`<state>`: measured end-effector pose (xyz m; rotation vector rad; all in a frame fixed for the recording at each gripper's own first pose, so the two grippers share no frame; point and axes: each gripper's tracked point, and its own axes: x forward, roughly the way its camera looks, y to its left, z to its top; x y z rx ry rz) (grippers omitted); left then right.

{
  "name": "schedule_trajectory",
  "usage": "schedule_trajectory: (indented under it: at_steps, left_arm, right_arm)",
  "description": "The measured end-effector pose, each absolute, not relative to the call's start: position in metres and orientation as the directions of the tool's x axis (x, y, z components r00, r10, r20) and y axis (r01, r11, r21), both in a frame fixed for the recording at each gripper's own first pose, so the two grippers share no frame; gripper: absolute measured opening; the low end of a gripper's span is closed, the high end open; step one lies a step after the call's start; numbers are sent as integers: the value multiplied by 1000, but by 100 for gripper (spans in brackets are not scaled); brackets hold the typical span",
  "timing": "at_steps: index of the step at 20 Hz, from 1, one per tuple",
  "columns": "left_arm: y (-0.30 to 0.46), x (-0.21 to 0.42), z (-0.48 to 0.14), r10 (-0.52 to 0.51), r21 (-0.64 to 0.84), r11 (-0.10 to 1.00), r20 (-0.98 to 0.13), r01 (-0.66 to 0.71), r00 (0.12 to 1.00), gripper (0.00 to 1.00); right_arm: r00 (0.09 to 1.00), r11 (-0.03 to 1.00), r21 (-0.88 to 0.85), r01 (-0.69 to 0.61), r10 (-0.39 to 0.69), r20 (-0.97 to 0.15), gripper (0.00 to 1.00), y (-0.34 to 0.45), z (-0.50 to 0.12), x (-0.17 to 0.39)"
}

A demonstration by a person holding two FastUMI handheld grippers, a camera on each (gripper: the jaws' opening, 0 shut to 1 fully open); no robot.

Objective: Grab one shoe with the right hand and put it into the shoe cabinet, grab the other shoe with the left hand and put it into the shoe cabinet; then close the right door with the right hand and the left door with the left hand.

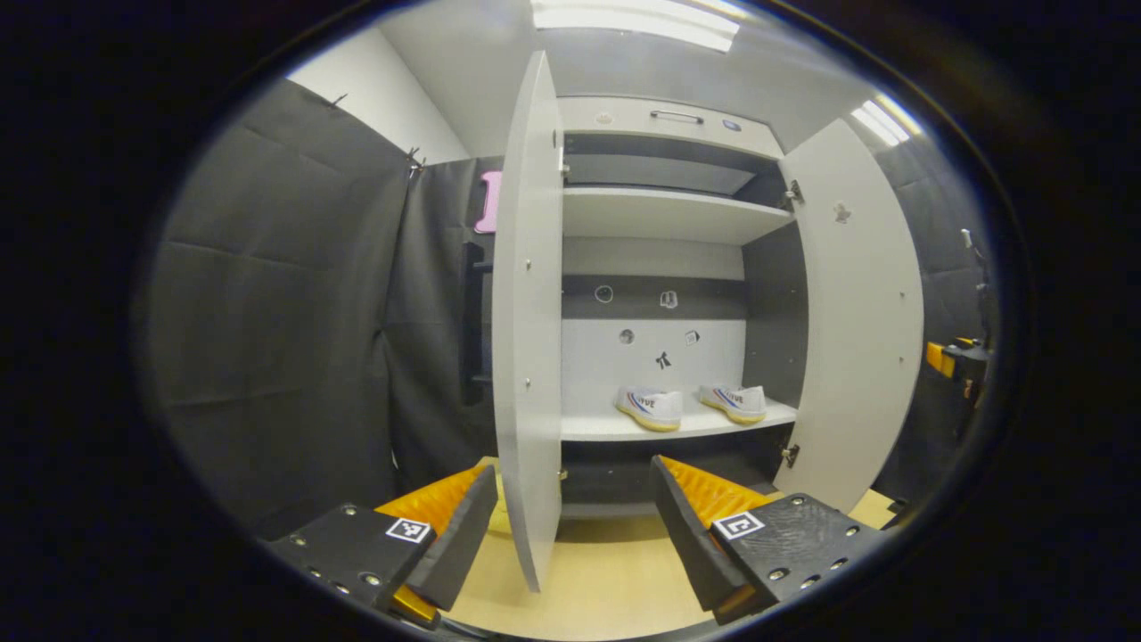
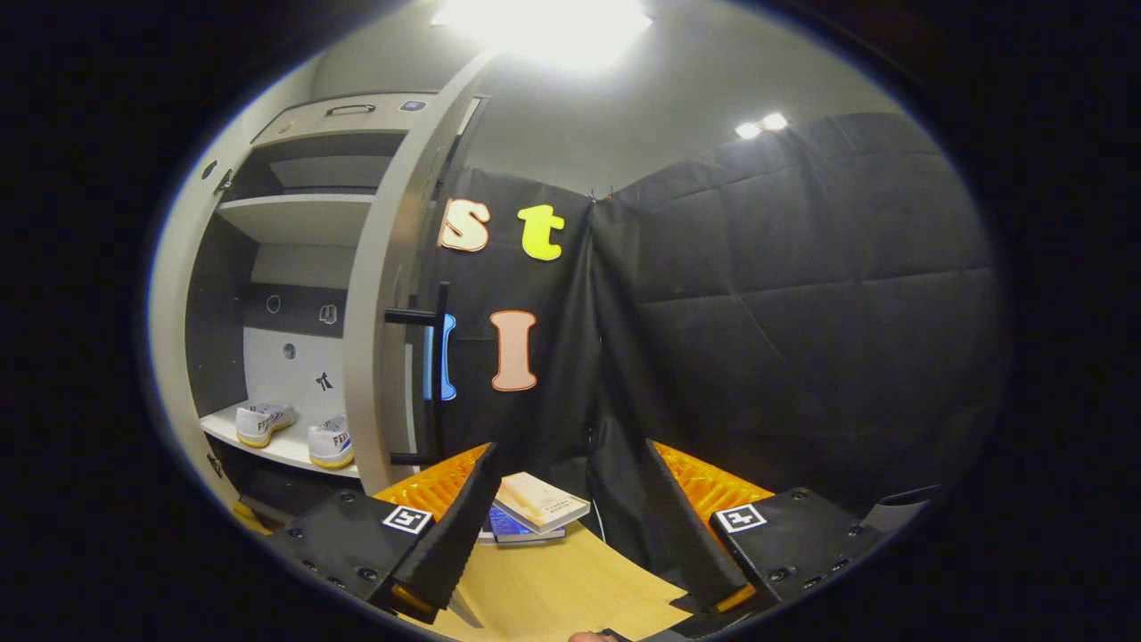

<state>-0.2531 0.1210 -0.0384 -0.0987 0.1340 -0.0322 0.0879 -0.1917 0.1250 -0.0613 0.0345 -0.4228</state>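
In the left gripper view the shoe cabinet (image 1: pixel 664 214) stands with both doors swung out. The left door (image 1: pixel 528 312) is seen nearly edge-on, rising between the fingers of the left gripper (image 1: pixel 575 526), whose tongs are spread wide and grasp nothing. The door's lower edge hangs over the pale wooden floor (image 1: pixel 606 580) just ahead of the fingertips. The right door (image 1: pixel 856 312) stands open at the cabinet's right side.

Both white shoes sit side by side on the lower shelf (image 1: pixel 615 430): the left shoe (image 1: pixel 651 407) near the middle of the shelf, the right shoe (image 1: pixel 734 402) closer to the shelf's right end. The upper shelf (image 1: pixel 664 217) sits above. A black and orange piece of gear (image 1: pixel 958 361) shows beyond the right door, near the dark curtain.

In the right gripper view the right gripper (image 2: pixel 562 526) is likewise released, tongs apart and holding nothing. It faces the black cloth wall (image 2: pixel 784 312), with the right door to its left, seen on edge with a black handle bar (image 2: pixel 439 357) on its outer face. A small stack of books (image 2: pixel 535 510) lies on the floor between the fingers, close to the foot of the cloth.
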Motion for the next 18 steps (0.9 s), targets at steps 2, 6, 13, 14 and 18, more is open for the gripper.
schedule_trajectory:
  at_steps: [2, 6, 13, 14, 18]
  left_arm:
    - [129, -257, -39, -24, -96, 995, -134, 11, 991, 99]
    - [146, -261, -39, 5, -94, 995, -139, -18, 990, 99]
    - [167, -261, -39, 37, -88, 995, -141, -49, 989, 99]
    - [169, -259, -40, 36, -89, 995, -141, -49, 989, 100]
    - [172, -257, -40, 37, -90, 995, -137, -49, 990, 99]
  right_arm:
    - [907, 907, -61, 417, -420, -34, 99, -191, 124, 99]
    - [903, 903, -76, 422, -426, -54, 92, -189, 118, 100]
    - [919, 920, -69, 386, -390, -50, 91, -171, 120, 108]
    - [924, 924, -69, 377, -380, -50, 95, -166, 120, 108]
    - [943, 943, -68, 326, -330, -44, 95, -141, 117, 106]
